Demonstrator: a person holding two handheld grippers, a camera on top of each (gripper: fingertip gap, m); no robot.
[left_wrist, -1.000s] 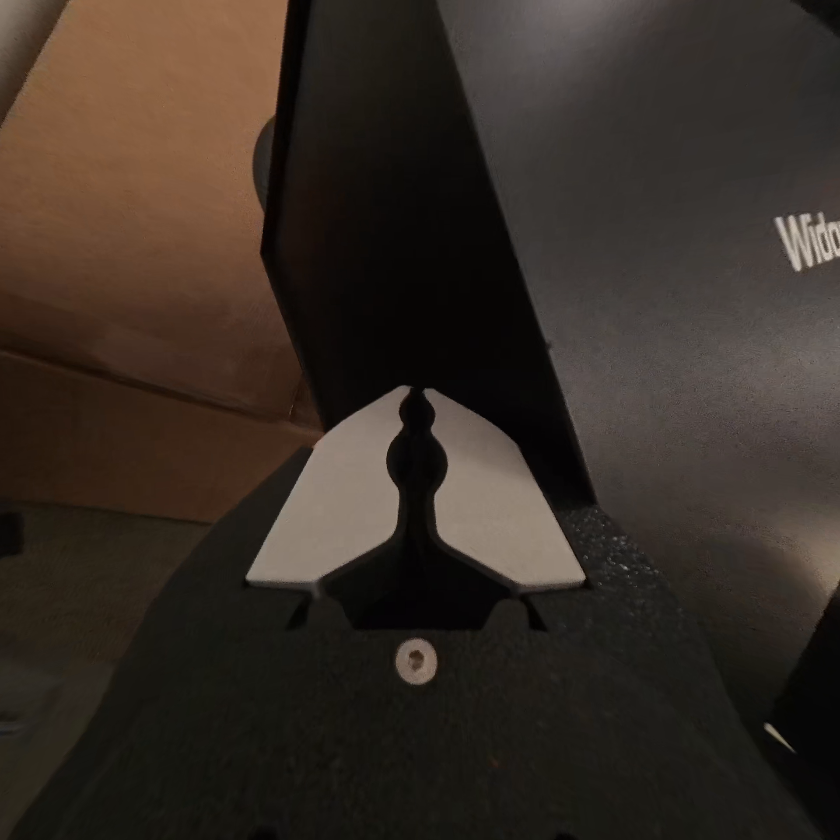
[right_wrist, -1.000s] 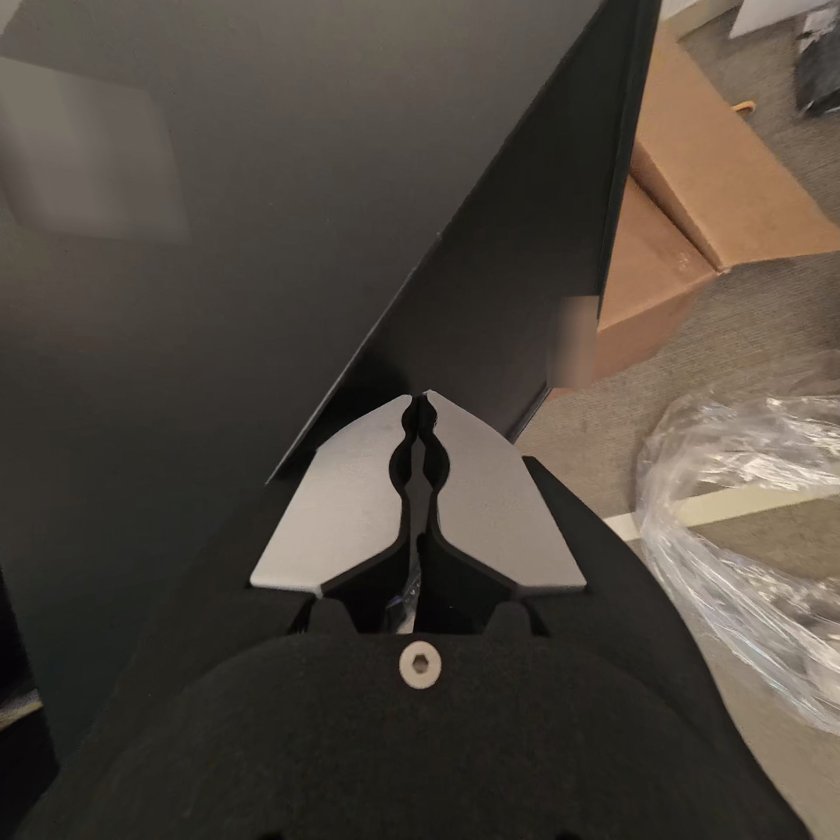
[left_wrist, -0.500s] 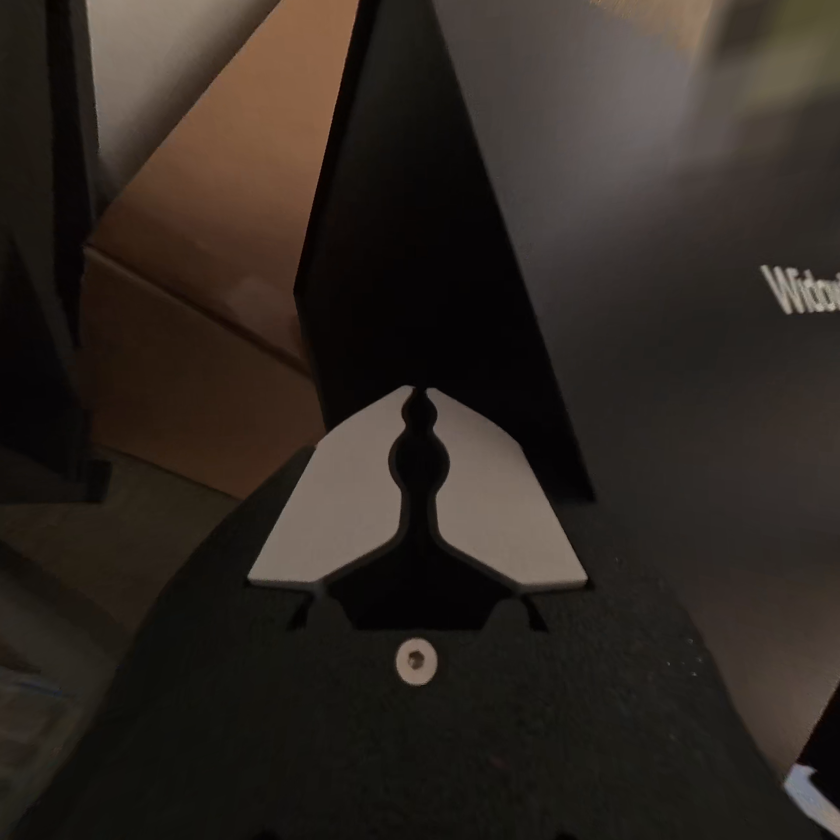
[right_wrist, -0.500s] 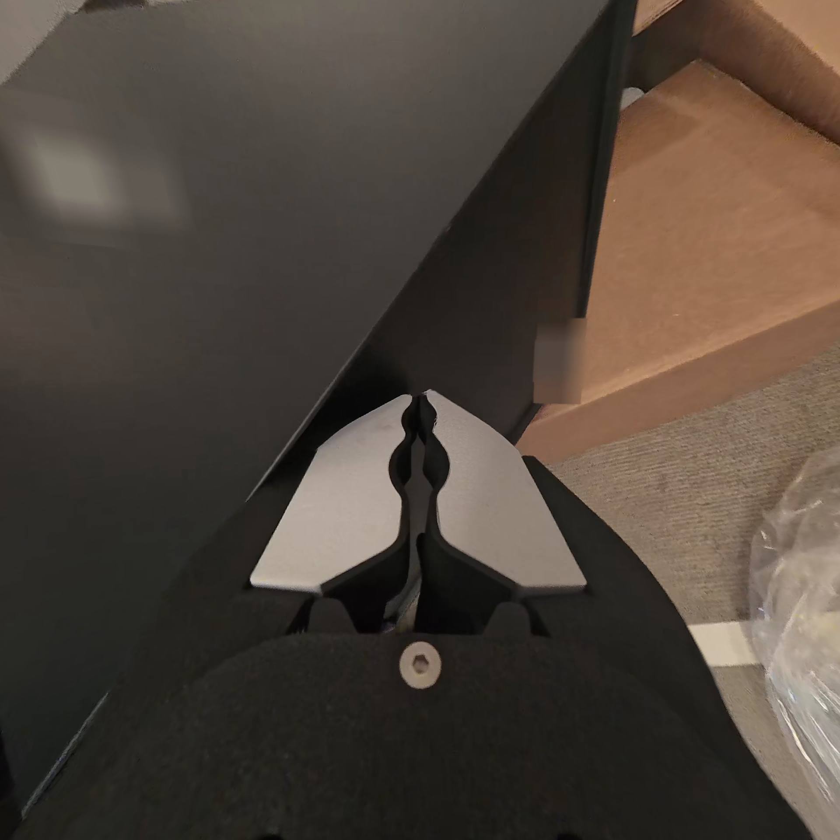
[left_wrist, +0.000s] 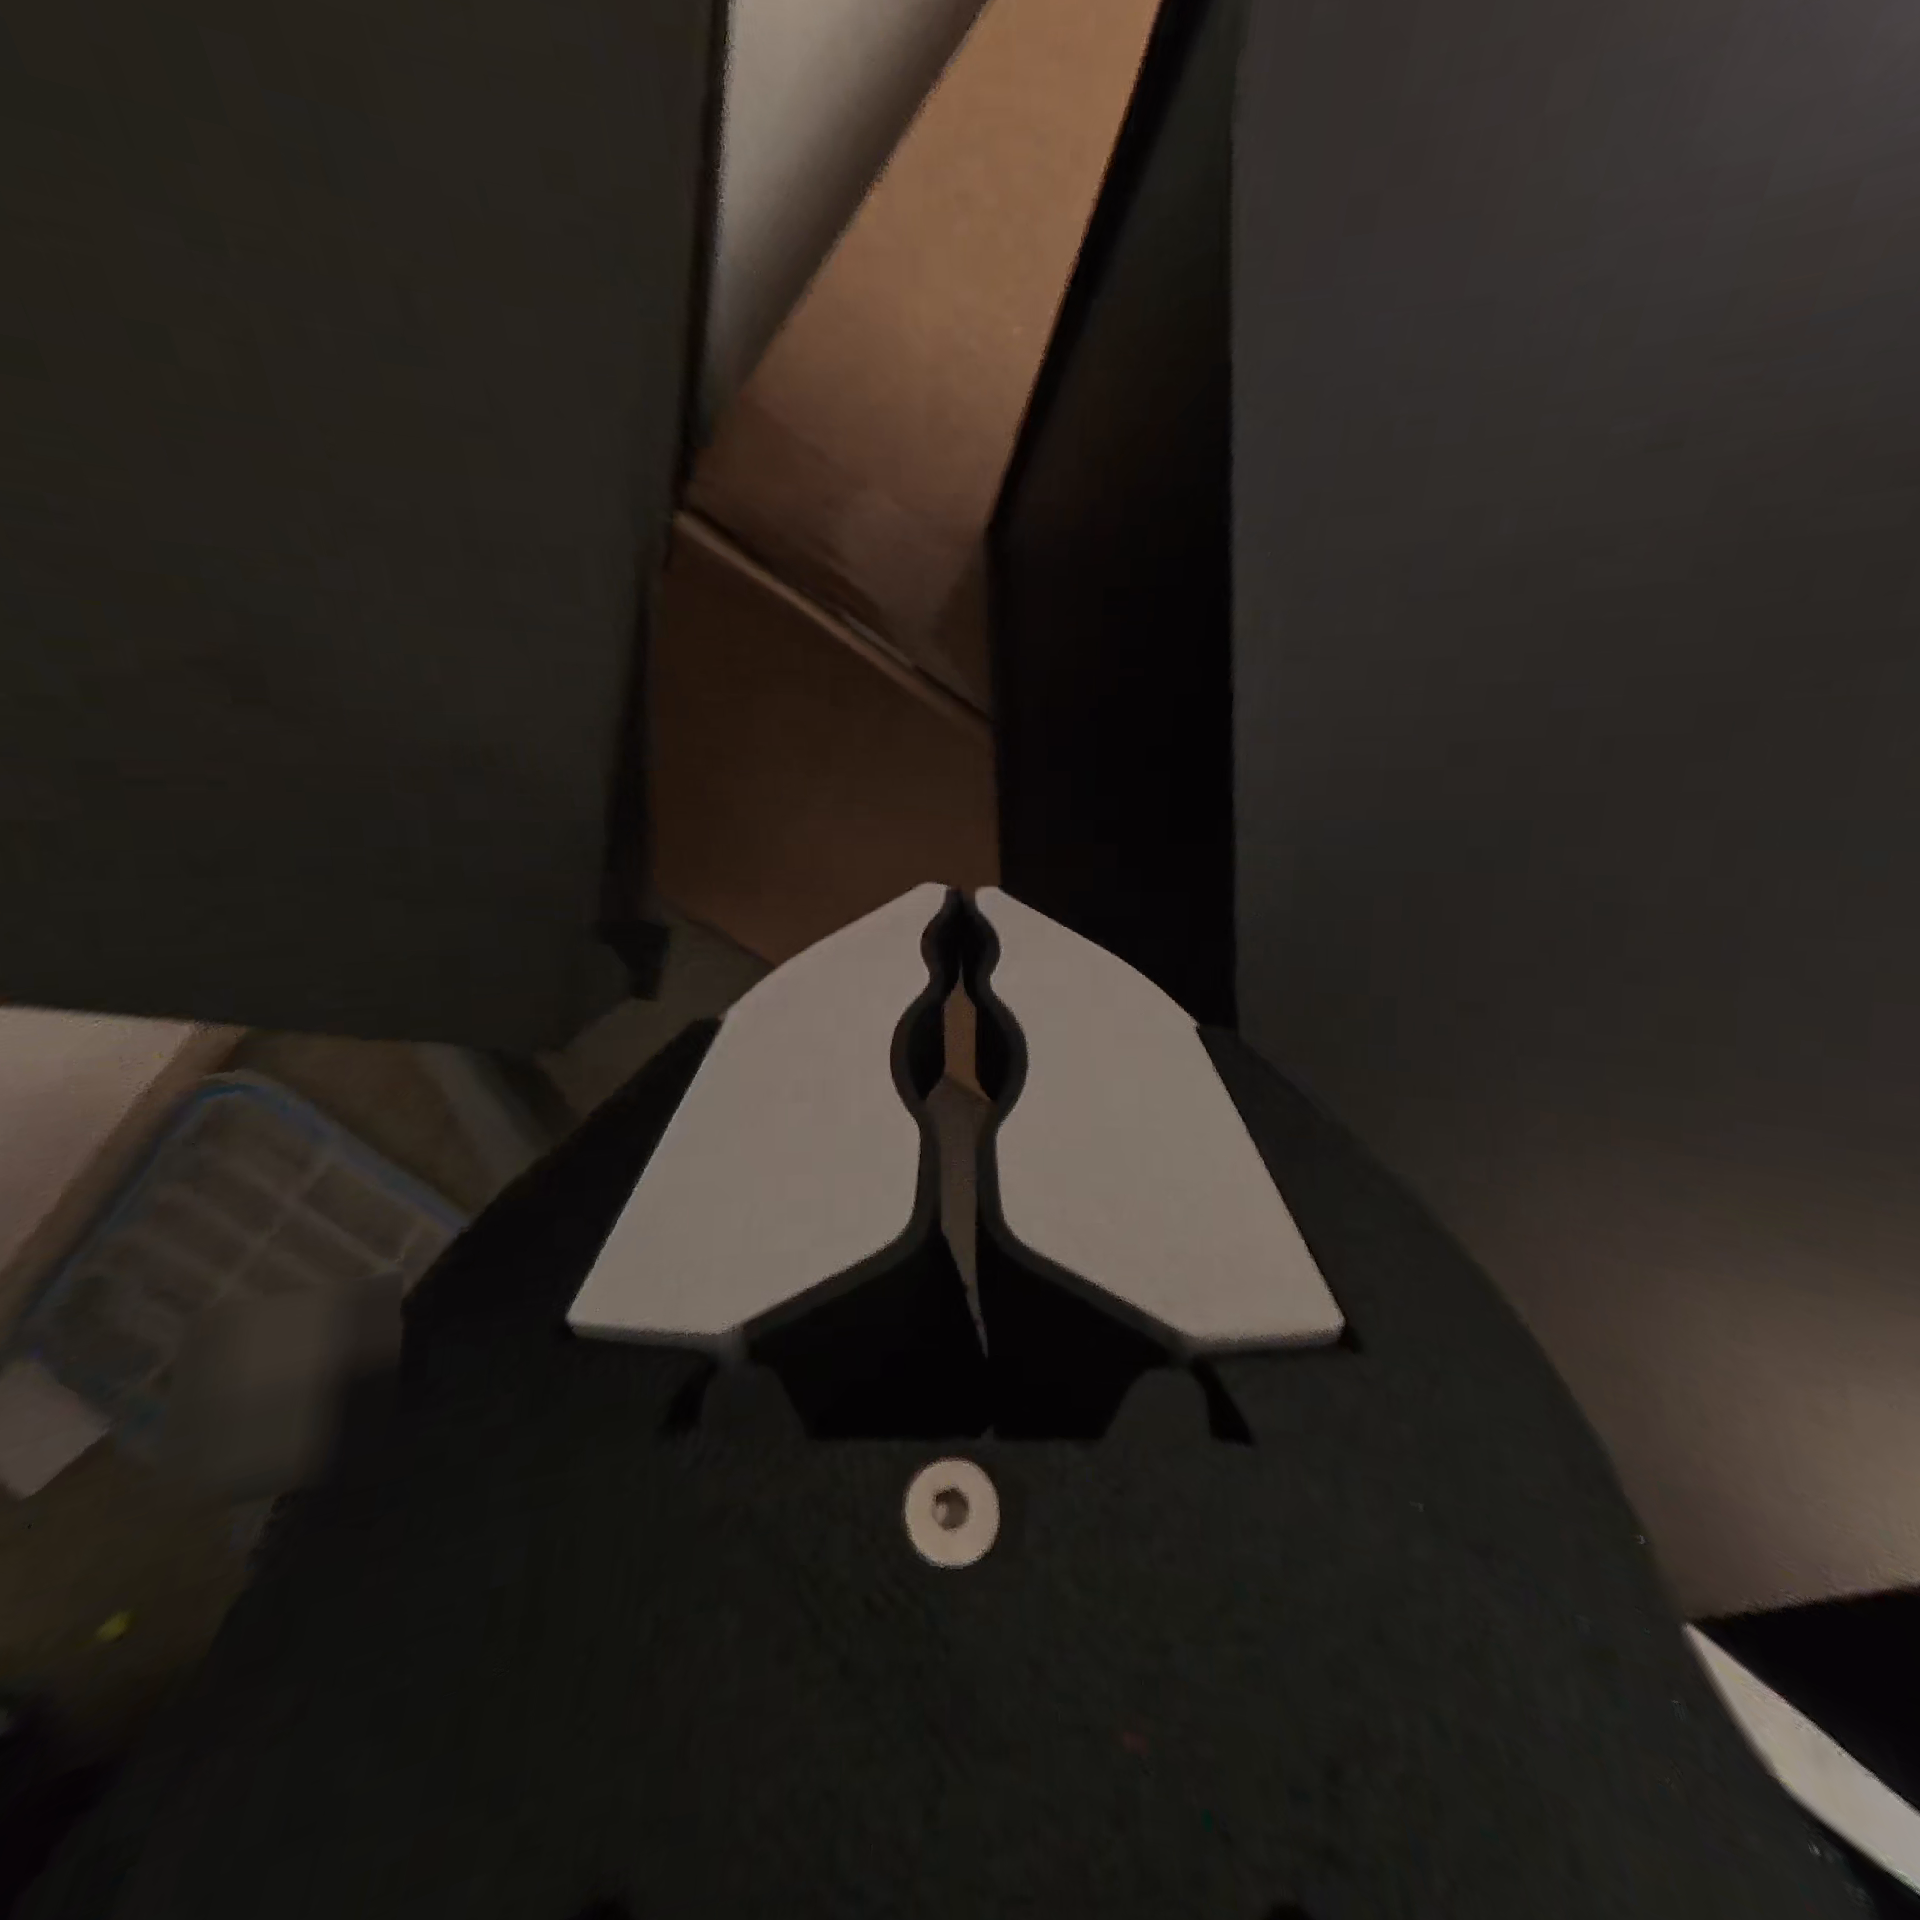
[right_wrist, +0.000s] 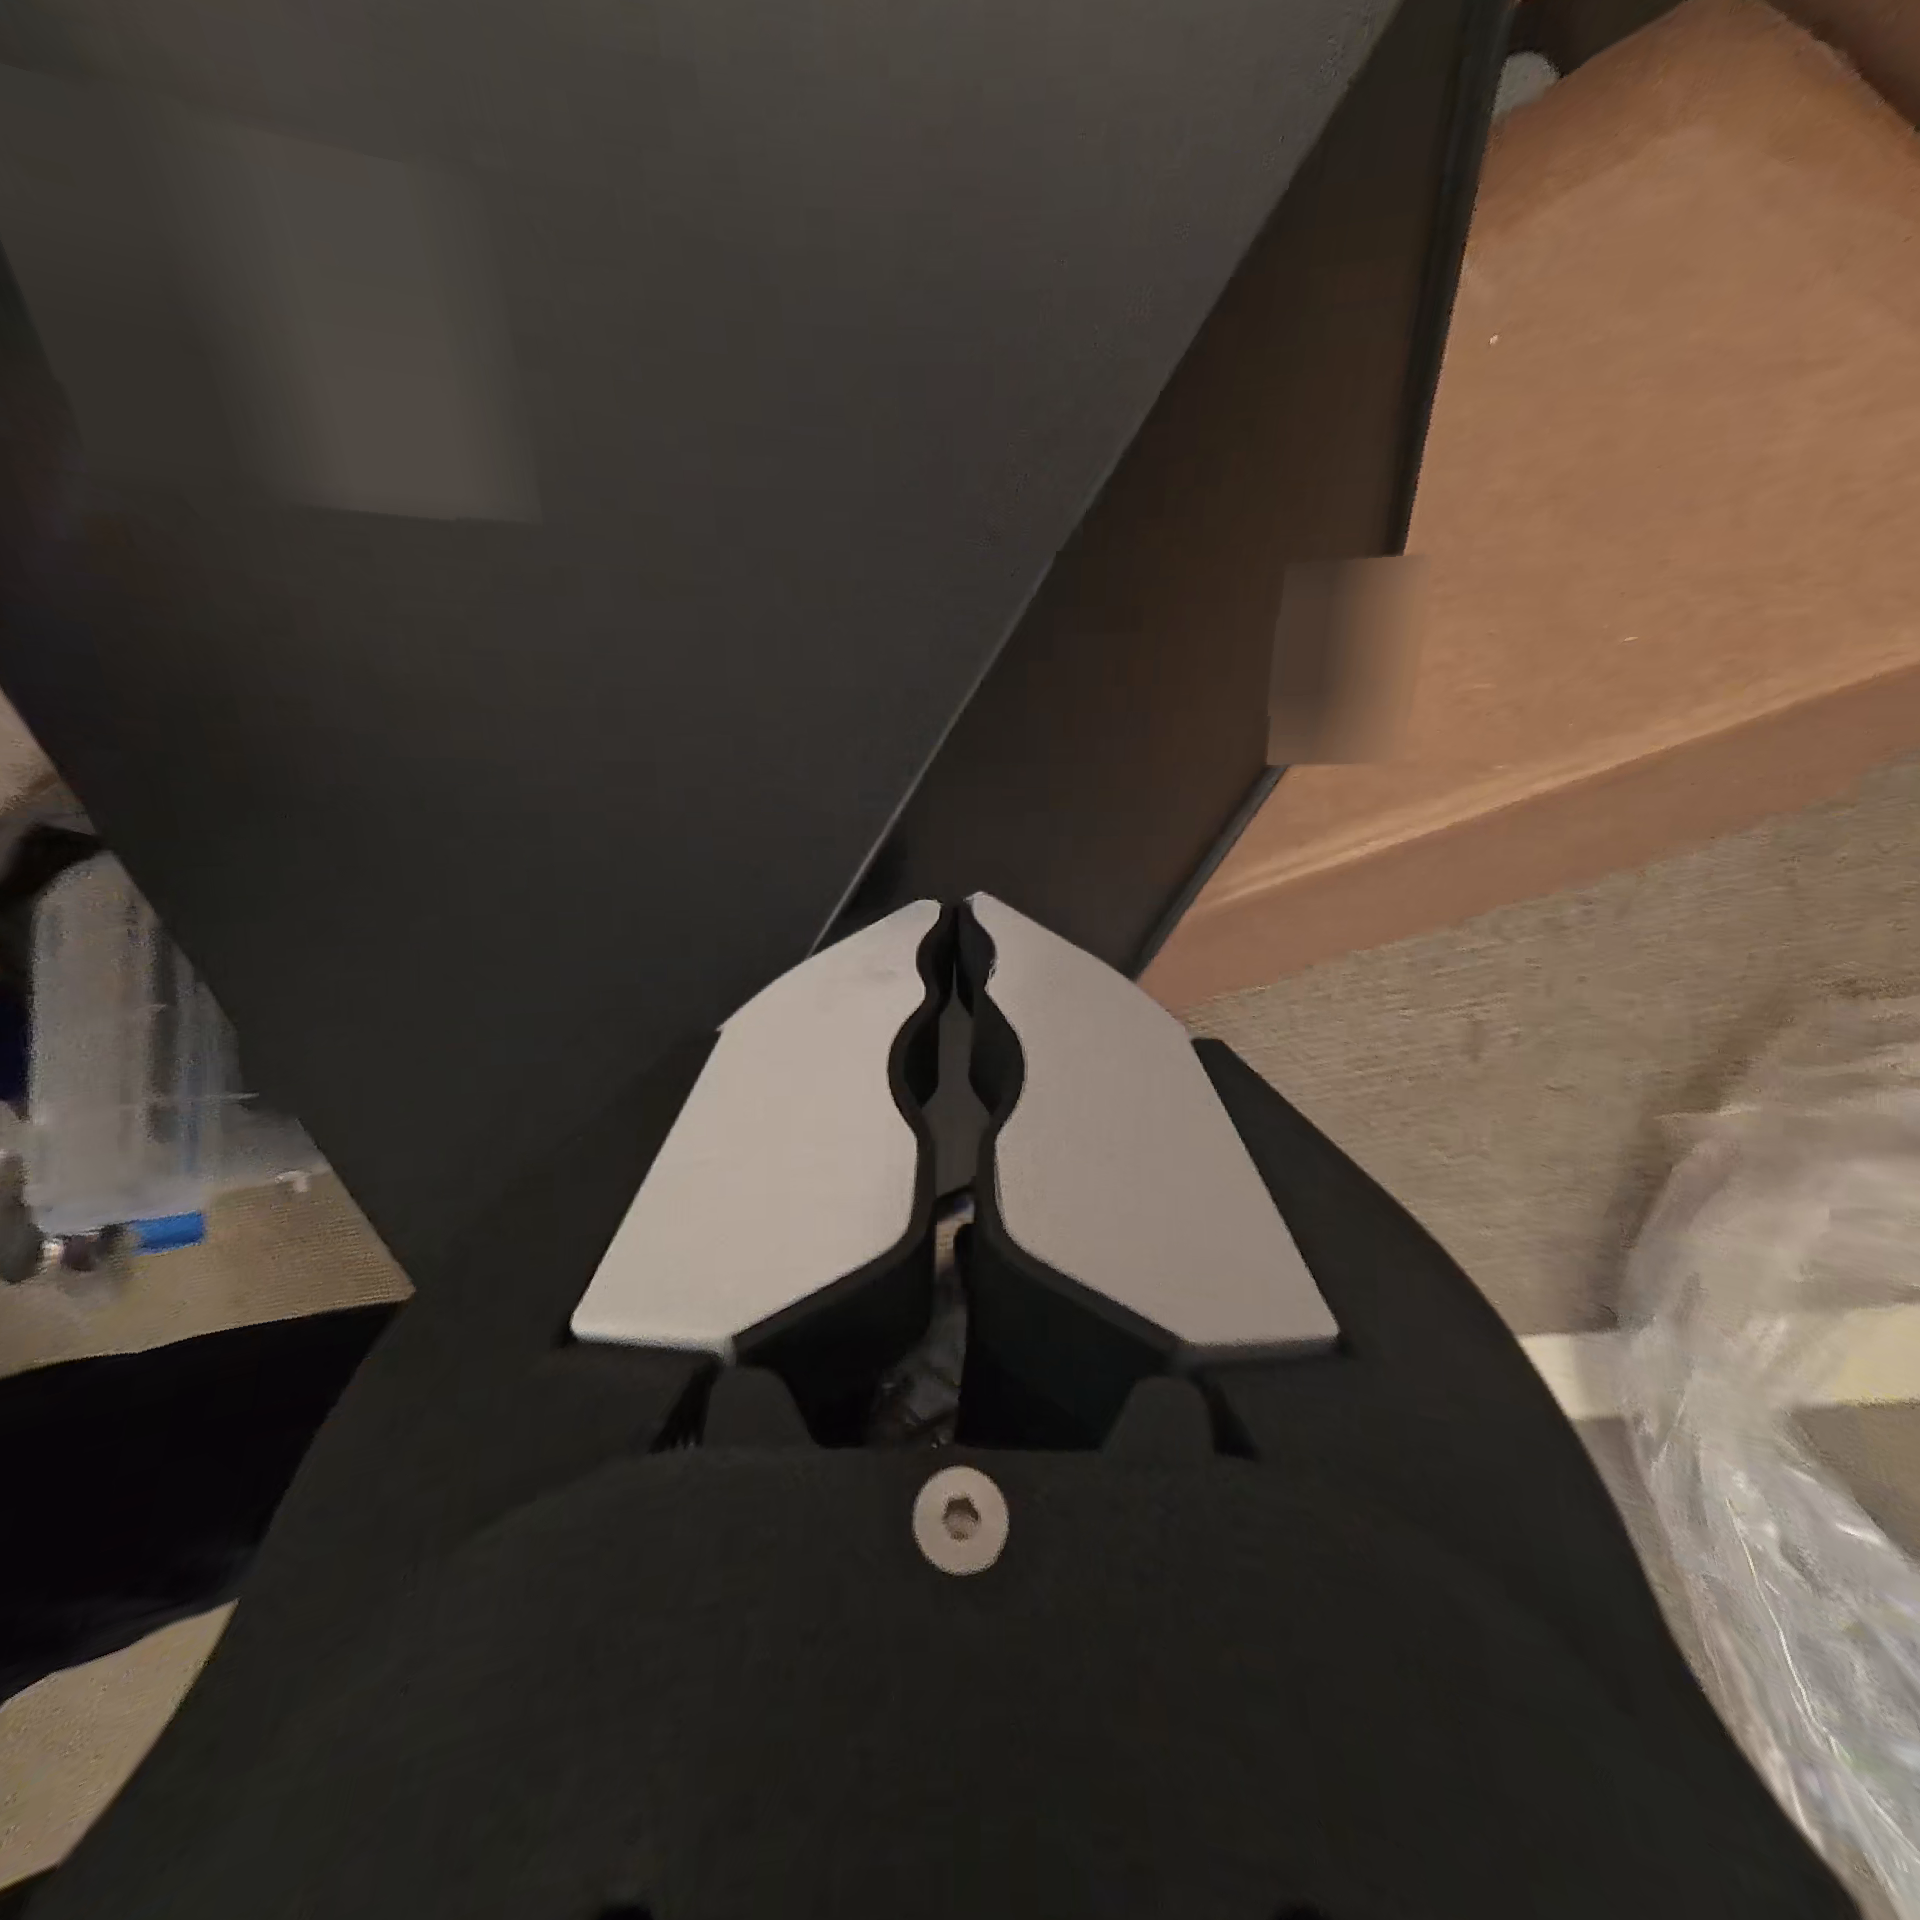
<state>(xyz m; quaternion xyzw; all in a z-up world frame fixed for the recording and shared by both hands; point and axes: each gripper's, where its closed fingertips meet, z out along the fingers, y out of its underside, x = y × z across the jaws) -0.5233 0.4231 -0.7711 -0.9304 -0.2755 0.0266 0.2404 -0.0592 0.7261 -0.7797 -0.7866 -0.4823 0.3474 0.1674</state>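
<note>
Left tongs (left_wrist: 961, 904) pinched together, gripping the edge of the big black box (left_wrist: 1558, 623); a second black box (left_wrist: 312, 468) stands left. Right tongs (right_wrist: 956, 914) clamped on the same box's other edge (right_wrist: 623, 468); only here, crinkled clear plastic (right_wrist: 1766, 1403) on carpet (right_wrist: 1455, 1039). Brown cartons (right_wrist: 1662, 468) behind.

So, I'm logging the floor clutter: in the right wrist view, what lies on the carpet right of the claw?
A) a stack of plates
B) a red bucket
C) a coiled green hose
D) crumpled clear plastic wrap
D: crumpled clear plastic wrap lies on the carpet beside the right claw.
</note>
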